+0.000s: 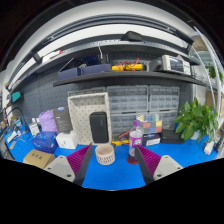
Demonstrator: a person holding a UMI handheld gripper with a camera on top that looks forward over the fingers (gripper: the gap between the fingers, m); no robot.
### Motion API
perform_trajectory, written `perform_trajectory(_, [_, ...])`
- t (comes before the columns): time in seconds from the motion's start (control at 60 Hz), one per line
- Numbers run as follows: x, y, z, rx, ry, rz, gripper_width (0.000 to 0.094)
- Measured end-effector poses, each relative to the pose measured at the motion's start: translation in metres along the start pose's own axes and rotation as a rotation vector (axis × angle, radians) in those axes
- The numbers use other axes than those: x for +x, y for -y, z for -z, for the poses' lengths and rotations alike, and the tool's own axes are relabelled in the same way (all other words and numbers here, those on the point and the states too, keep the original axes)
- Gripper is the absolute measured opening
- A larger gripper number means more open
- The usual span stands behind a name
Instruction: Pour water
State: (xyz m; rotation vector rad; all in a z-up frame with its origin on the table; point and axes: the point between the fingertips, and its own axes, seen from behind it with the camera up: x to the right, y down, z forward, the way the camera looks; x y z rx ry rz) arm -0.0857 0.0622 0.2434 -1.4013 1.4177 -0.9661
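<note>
Your claw is spread wide, its two fingers apart with nothing held, the magenta pads facing each other across bare blue table. Just ahead of the fingers, a small woven cup stands on the table, slightly toward your left finger. Beside it, nearer your right finger, stands a slim pinkish bottle with a dark cap, upright and apart from the cup. Neither touches the claw. Beyond them you have a black speaker-like box in front of a pale perforated panel. Off to the right sits a green potted plant; to the left, a cardboard box lies on the table. A shelf with assorted items runs above it all.
</note>
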Motion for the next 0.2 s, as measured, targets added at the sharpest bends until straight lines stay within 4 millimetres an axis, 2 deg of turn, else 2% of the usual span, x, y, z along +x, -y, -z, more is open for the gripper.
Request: perform_trajectory(0.2, [0.004,0.012,0.003,0.021,-0.015,0.014,0.0863])
